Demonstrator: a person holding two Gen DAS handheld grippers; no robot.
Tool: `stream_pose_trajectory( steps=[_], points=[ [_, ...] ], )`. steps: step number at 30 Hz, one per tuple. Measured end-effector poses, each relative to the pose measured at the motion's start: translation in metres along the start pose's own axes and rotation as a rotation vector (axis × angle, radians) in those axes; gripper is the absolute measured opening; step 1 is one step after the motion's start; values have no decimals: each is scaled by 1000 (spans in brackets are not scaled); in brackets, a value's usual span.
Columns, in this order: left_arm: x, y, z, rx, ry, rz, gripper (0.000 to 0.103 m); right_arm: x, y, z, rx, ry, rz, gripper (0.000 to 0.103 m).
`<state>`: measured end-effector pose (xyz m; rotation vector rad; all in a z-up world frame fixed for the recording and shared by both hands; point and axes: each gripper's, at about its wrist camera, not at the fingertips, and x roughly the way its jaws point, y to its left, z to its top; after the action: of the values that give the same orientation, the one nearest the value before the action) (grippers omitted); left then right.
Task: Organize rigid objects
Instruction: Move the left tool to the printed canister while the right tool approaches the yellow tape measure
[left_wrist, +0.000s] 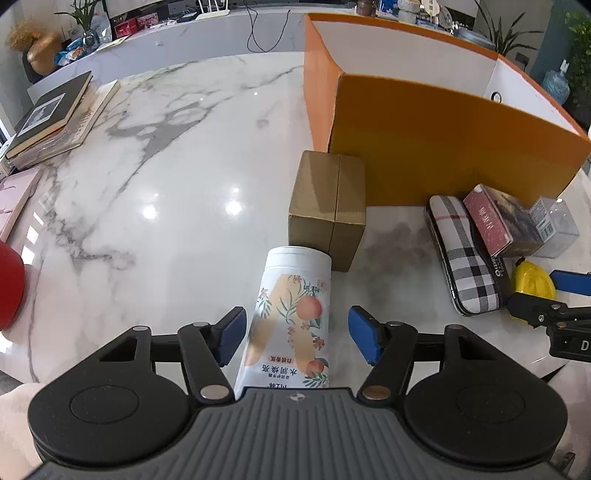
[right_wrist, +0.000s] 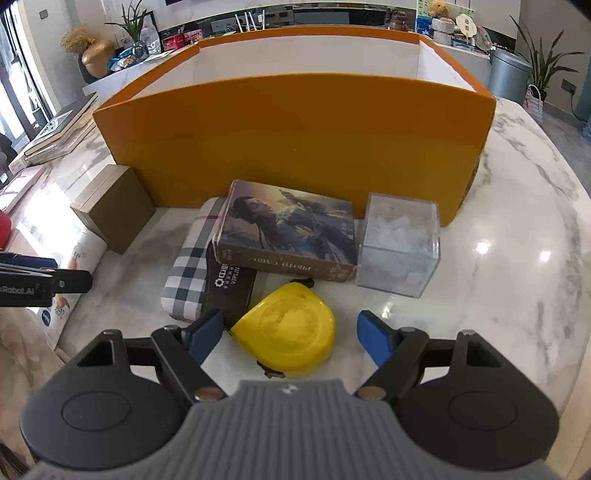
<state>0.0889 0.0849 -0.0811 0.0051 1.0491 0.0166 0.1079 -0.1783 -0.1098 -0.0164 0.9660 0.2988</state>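
On glossy marble, both jaws gape wide: round tube (left_wrist: 291, 317) (floral), yellow disc (right_wrist: 288, 332).

So the big open box (right_wrist: 295, 136) sits at the back of the counter (right_wrist: 517, 258), and everything else is lined up in front of its near wall. Far left is a small cardboard box (right_wrist: 114, 210), with a tube (left_wrist: 291, 317) lying on its side right in front of it, cap end pointing at the box. Moving right there's a checked case (right_wrist: 192, 266), then a card box (right_wrist: 288, 232) leaning partly on top of that case, then a clear cube (right_wrist: 399, 245) just beside the card box. A tape measure (right_wrist: 288, 338) lies nearest, in front of the card box. Stack of books (left_wrist: 51, 114) is way off left.
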Motion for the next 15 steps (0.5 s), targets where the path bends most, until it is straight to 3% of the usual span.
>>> stream_pose_trajectory(
  steps=[2,7,9,15],
  points=[
    [3,-1,1,2,9,7,72,1,0,0,1,3,11,79],
    [6,0,1,-3,24,18,58,3,12,-3,-71,29,0,74],
    [6,0,2,-4,23,21,56,4,17,-4,-106,26,-19,68],
    [3,-4,1,44,15,-6,55,4,14,-4,-106,38,-59,63]
  ],
)
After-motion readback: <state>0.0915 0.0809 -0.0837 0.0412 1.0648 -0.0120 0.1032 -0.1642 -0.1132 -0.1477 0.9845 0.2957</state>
